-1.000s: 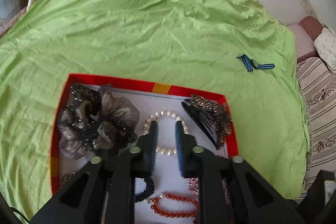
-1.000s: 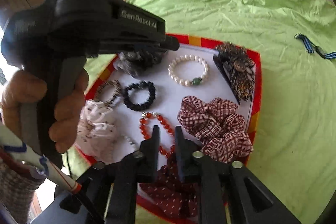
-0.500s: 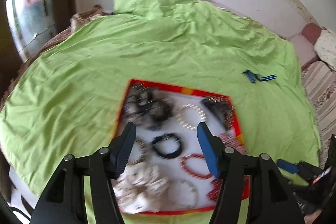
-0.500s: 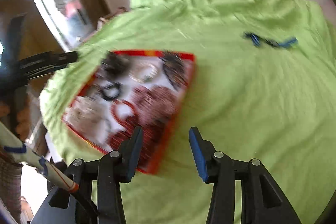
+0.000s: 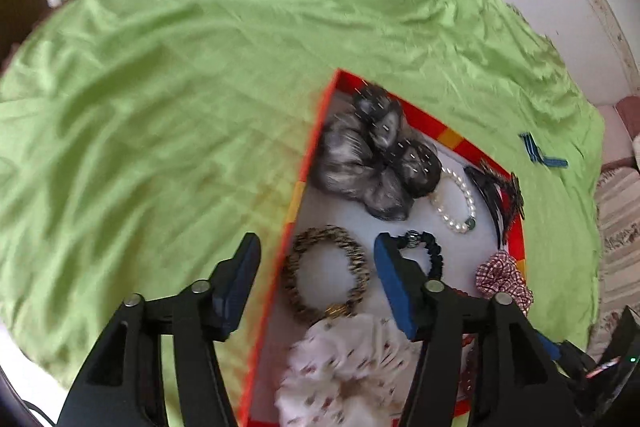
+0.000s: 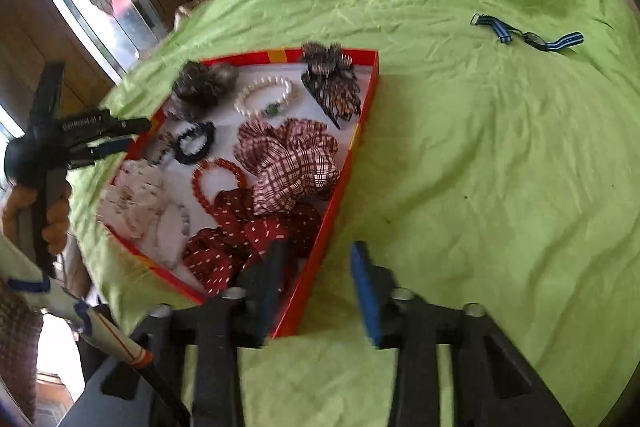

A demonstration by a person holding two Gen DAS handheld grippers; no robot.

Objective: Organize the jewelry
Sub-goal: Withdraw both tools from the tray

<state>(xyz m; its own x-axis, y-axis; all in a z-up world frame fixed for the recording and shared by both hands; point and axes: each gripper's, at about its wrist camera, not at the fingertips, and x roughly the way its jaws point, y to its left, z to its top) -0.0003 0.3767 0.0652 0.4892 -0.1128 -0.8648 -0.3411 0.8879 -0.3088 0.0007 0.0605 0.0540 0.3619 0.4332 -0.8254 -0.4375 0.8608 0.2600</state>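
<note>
A bed covered by a green sheet (image 6: 460,155) is shown, with a wall behind and a window at the far left. A red-rimmed tray (image 6: 362,119) lies on the sheet and is filled with pieces: a pearl bracelet (image 6: 264,98), a red bead bracelet (image 6: 218,174), a black hair tie (image 6: 196,143), a checked scrunchie (image 6: 292,163), a hair clip (image 6: 334,83) and others. Sorting is judged nearly complete — only a blue striped watch (image 6: 528,35) is seen outside the tray, well apart on the far right of the sheet. The left gripper (image 5: 316,267) is held wide open over the tray's near left rim, with nothing gripped. The right gripper (image 6: 316,267) is likewise spread and empty, astride the tray's near right edge. The watch is presumably what is left to collect.
</note>
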